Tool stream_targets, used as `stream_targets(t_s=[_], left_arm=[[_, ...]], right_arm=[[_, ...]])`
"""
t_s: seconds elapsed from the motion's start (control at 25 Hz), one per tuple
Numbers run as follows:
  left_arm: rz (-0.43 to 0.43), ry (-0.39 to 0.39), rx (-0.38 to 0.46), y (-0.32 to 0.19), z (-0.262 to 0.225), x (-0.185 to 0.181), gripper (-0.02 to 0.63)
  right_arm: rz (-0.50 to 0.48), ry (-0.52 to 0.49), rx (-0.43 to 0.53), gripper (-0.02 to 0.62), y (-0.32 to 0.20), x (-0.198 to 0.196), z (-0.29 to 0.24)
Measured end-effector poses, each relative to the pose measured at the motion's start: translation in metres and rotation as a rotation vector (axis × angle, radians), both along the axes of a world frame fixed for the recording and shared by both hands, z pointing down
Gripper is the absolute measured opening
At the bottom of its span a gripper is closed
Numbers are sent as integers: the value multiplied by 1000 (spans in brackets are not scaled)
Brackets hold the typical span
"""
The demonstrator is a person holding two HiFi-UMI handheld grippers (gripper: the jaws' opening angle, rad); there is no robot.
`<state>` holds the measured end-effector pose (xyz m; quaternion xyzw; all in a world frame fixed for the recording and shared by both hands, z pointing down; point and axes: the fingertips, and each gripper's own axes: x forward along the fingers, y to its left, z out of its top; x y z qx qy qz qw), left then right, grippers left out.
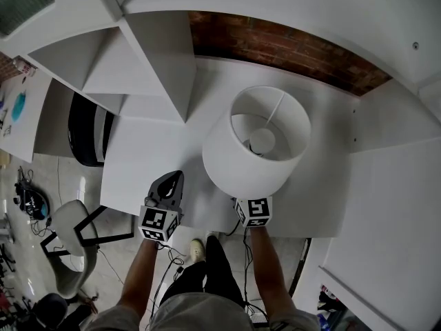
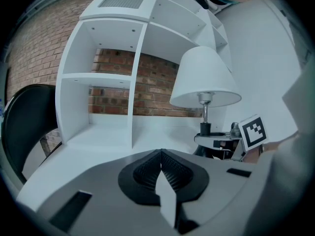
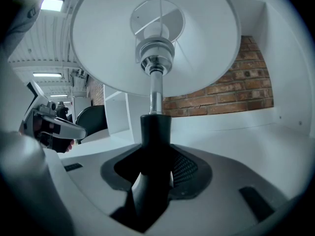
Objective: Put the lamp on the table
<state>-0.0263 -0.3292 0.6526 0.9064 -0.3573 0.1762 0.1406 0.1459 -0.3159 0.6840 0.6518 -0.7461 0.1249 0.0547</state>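
Observation:
The lamp has a white drum shade [image 1: 255, 143] and stands upright over the white table [image 1: 151, 157], near its front edge. Its chrome rod [image 3: 156, 95] runs down into a black stem [image 3: 155, 132]. My right gripper [image 3: 155, 154] is shut on that stem; in the head view only its marker cube [image 1: 253, 212] shows below the shade. The lamp's foot is hidden, so I cannot tell whether it touches the table. My left gripper [image 1: 167, 188] hovers just left of the lamp, shut and empty [image 2: 161, 168]. From there the lamp [image 2: 204, 77] shows to the right.
A white shelf unit [image 1: 138, 61] with open compartments stands at the table's back left, before a brick wall [image 1: 289, 47]. A black chair [image 1: 86, 129] is left of the table. White panels [image 1: 393, 205] close the right side. Cables lie on the floor [image 1: 172, 267].

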Motion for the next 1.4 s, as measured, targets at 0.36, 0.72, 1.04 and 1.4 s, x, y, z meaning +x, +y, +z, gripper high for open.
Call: stream_targets(t_s=[0.36, 0.72, 1.04, 1.4], left_arm=[[36, -10, 1, 14, 5, 4, 5], [45, 8, 40, 11, 5, 4, 5], [60, 15, 66, 10, 6, 6, 5], [69, 24, 89, 22, 2, 0, 5]], right_arm=[[8, 5, 14, 166, 2, -3, -4], [30, 19, 72, 166, 5, -2, 1], [22, 26, 83, 166, 7, -9, -4], [27, 53, 94, 164, 9, -13, -4]])
